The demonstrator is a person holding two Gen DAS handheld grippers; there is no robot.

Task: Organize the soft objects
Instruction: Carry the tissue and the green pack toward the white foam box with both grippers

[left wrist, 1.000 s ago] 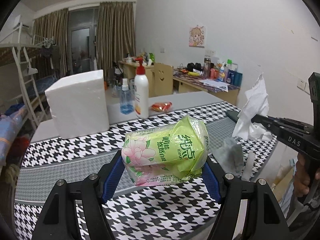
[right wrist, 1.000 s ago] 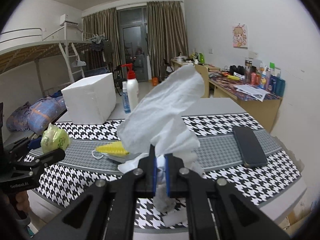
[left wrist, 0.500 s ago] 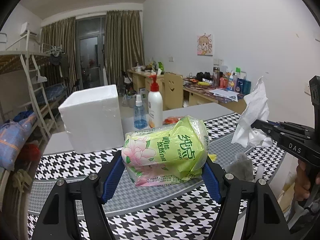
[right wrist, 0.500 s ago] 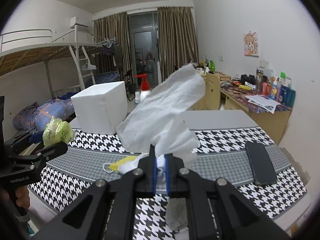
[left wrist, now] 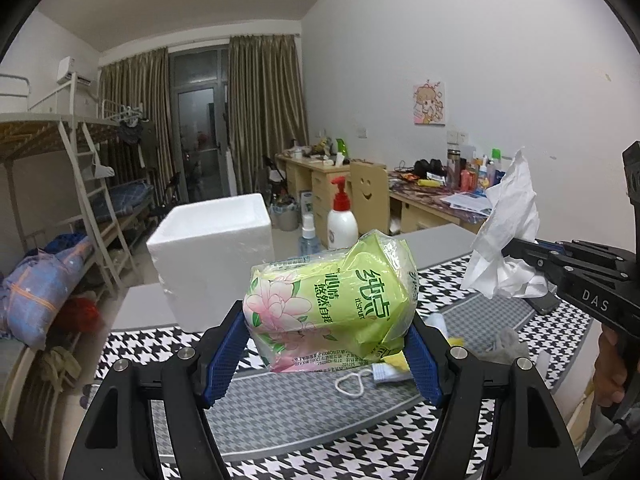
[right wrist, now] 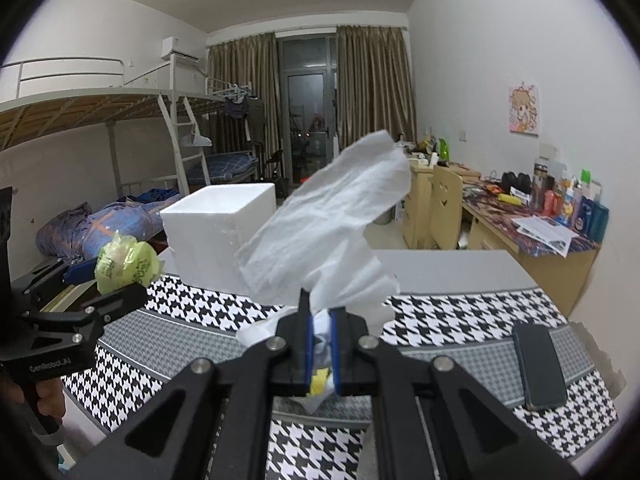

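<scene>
So in the left wrist view our left tongs [left wrist: 328, 344] are clamped on a green tissue pack [left wrist: 332, 304], blue pads pressing both its ends, and it's held up above the houndstooth tabletop [left wrist: 304, 412]. Just past it, around 5 o'clock from the pack, a white ear loop [left wrist: 352, 384] and something yellow lie on the cloth. Over at 3 o'clock our right tongs [left wrist: 506, 250] stick in from the edge, pinching a crumpled white tissue [left wrist: 508, 232].

Right wrist view: those tongs [right wrist: 321, 344] are squeezed nearly together on the tissue [right wrist: 332, 220], which fans up toward 12. A dark phone [right wrist: 540, 364] lies flat at 3 o'clock. Further back, a white foam box [right wrist: 220, 228] sits at 11 o'clock on the tabletop, with a bunk bed [right wrist: 120, 120] behind it.
</scene>
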